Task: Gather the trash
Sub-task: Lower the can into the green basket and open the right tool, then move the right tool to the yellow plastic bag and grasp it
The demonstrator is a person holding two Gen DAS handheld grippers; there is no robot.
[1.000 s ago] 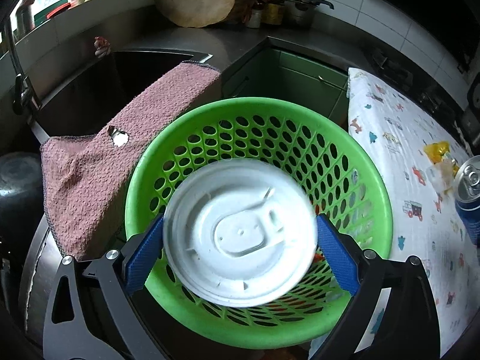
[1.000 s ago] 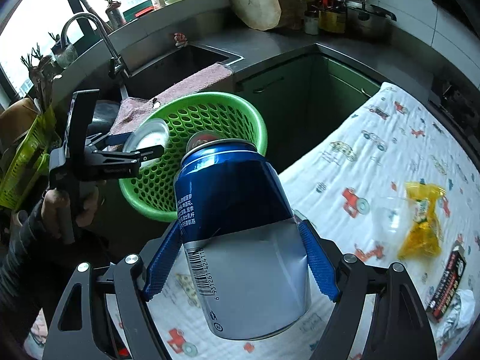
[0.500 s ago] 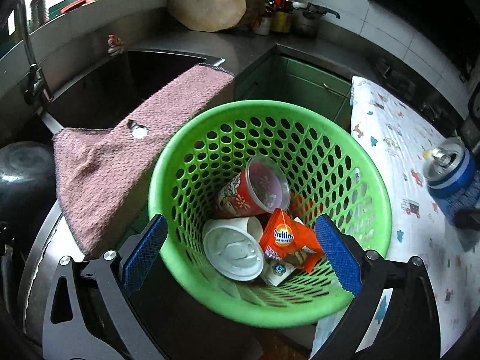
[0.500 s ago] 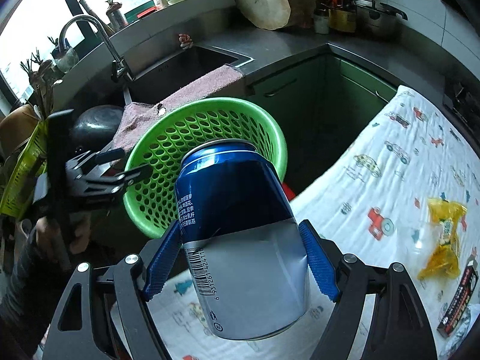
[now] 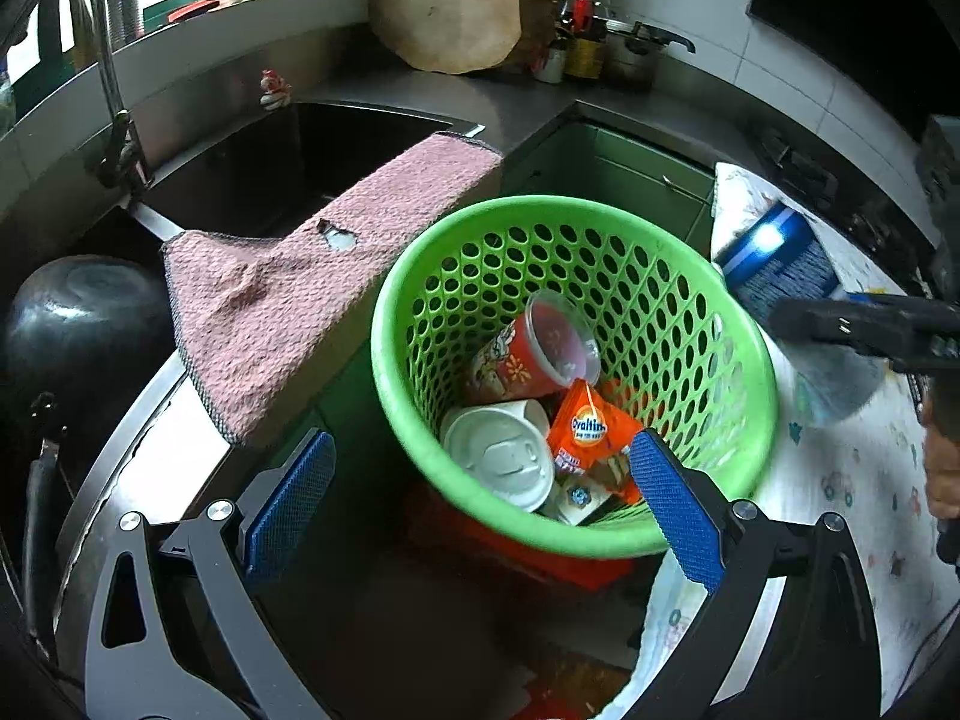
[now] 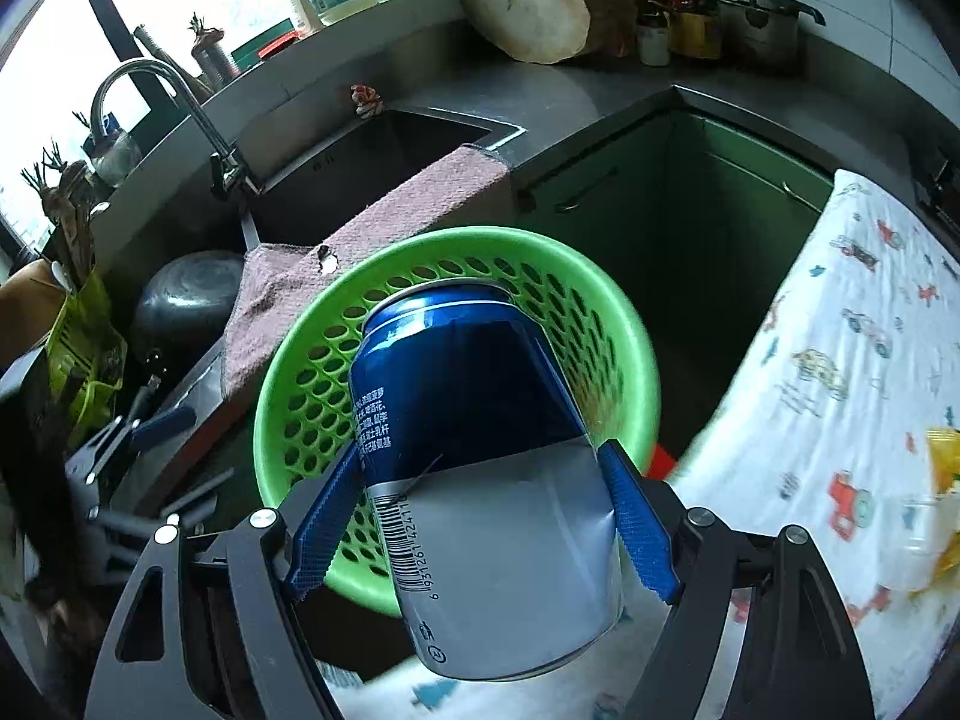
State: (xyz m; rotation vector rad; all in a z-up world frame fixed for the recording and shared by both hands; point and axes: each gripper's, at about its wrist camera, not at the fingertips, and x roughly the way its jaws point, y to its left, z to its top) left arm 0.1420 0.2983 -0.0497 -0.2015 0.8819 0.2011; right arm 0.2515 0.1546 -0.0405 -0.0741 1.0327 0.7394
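A green perforated basket (image 5: 708, 324) stands between the sink counter and the table; it also shows in the right wrist view (image 6: 606, 306). Inside lie a white lid (image 5: 498, 462), a red cup (image 5: 528, 354) and an orange Ovaltine packet (image 5: 588, 426). My left gripper (image 5: 480, 504) is open and empty, just short of the basket's near rim. My right gripper (image 6: 480, 510) is shut on a blue and silver can (image 6: 474, 468), held in front of the basket near its rim; the can (image 5: 780, 270) shows blurred at the basket's right edge.
A pink towel (image 5: 312, 288) drapes over the sink edge left of the basket. A dark pot (image 5: 78, 324) sits at the left. A table with a printed cloth (image 6: 840, 372) lies to the right, with a yellow wrapper (image 6: 942, 462) on it.
My left gripper opened and the white lid dropped into the basket; the gripper then drew back and left. My right gripper carried the can from the table towards the basket.
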